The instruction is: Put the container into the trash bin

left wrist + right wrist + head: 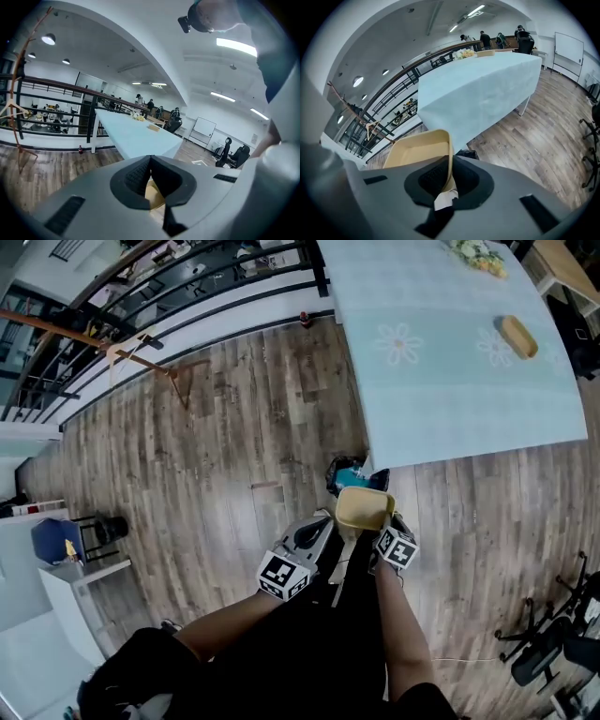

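Black-and-white square markers (284,575) cover each gripper's cube. The right gripper (449,163) is clamped narrowly on one wall of the beige container (364,509), just off the table's (450,390) near corner. The black-lined trash bin (345,474) stands at that corner. The left gripper's (150,160) jaws meet at the tips, close beside the container. Open wood floor (225,446) spreads left of the table. The pinched wall shows only in the right gripper view.

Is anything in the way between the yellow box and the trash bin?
Nothing visible. The right tongs pinch the container close beside the trash bin, which sits on the floor at the table corner. Only open air shows between them.
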Action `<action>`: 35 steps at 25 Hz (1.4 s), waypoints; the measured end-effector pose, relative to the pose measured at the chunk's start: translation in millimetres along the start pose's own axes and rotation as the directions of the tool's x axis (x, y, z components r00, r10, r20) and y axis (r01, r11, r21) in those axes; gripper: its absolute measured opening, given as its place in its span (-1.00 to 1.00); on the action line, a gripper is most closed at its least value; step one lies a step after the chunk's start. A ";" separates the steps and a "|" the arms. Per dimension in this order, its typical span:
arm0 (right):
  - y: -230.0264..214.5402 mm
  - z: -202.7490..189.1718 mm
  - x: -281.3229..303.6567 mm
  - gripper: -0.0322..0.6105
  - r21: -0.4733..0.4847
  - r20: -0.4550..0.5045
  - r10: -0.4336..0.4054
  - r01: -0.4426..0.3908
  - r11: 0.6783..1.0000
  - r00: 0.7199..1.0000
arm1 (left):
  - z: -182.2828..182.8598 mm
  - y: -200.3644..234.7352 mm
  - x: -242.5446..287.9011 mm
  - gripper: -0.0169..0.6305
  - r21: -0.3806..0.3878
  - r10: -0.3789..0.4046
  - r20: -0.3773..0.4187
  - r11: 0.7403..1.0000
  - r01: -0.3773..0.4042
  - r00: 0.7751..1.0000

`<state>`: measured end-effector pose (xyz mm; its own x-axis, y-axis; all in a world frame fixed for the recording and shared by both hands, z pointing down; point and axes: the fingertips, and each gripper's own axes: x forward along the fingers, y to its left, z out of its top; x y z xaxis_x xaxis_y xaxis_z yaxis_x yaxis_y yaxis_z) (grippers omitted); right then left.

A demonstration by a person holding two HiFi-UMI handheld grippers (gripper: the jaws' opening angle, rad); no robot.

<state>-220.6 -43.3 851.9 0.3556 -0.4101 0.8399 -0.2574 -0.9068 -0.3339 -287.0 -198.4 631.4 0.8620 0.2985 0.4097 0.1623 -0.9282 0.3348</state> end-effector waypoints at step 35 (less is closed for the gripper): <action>-2.6 -21.9 94.8 -0.28 -0.027 -0.131 0.138 -0.143 0.989 0.982 | -33.2 54.2 18.0 -0.91 0.122 0.072 -0.113 0.991 -0.058 0.991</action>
<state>-205.9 -77.7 941.7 0.1955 -0.5153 0.8344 -0.3297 -0.8359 -0.4389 -278.6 -235.9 685.1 0.8116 0.2537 0.5262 0.1692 -0.9643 0.2040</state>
